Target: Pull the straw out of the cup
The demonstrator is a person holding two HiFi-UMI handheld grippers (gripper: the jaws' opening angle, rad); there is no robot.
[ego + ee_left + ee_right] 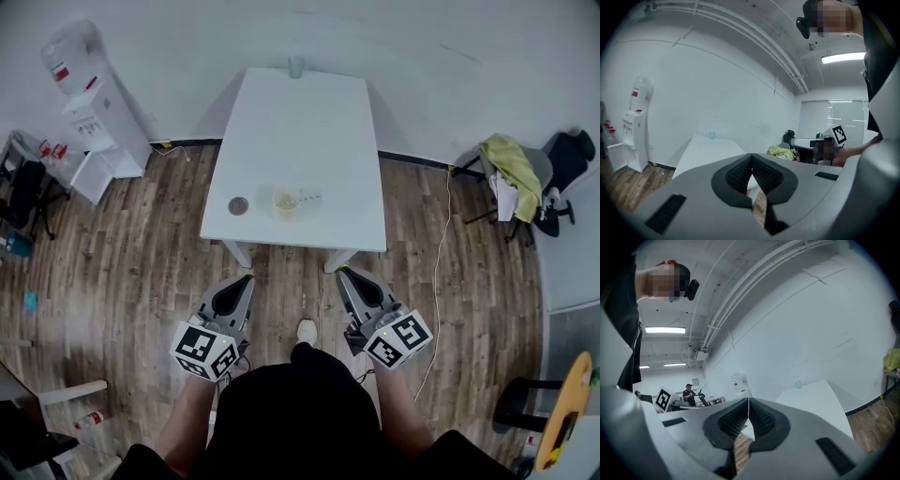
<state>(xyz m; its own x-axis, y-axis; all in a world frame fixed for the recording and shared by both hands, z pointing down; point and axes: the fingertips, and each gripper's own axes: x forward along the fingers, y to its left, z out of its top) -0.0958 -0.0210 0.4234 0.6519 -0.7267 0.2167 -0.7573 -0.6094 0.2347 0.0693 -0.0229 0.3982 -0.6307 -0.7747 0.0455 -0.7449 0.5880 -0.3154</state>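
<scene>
A pale yellowish cup (285, 202) stands near the front edge of the white table (309, 122). A thin pale straw (307, 197) seems to lean out of it to the right, too small to make out well. My left gripper (247, 278) and right gripper (341, 272) hover over the floor just short of the table's front edge, well apart from the cup. In both gripper views the jaws are pressed together with nothing between them: left gripper (751, 155), right gripper (748, 401). The cup is hidden in both of those views.
A small dark round object (238, 205) lies left of the cup. A clear glass (295, 67) stands at the table's far edge, also in the left gripper view as the glass (712, 135). A water dispenser (94, 103) is at the back left, a chair with a yellow cloth (514, 169) on the right.
</scene>
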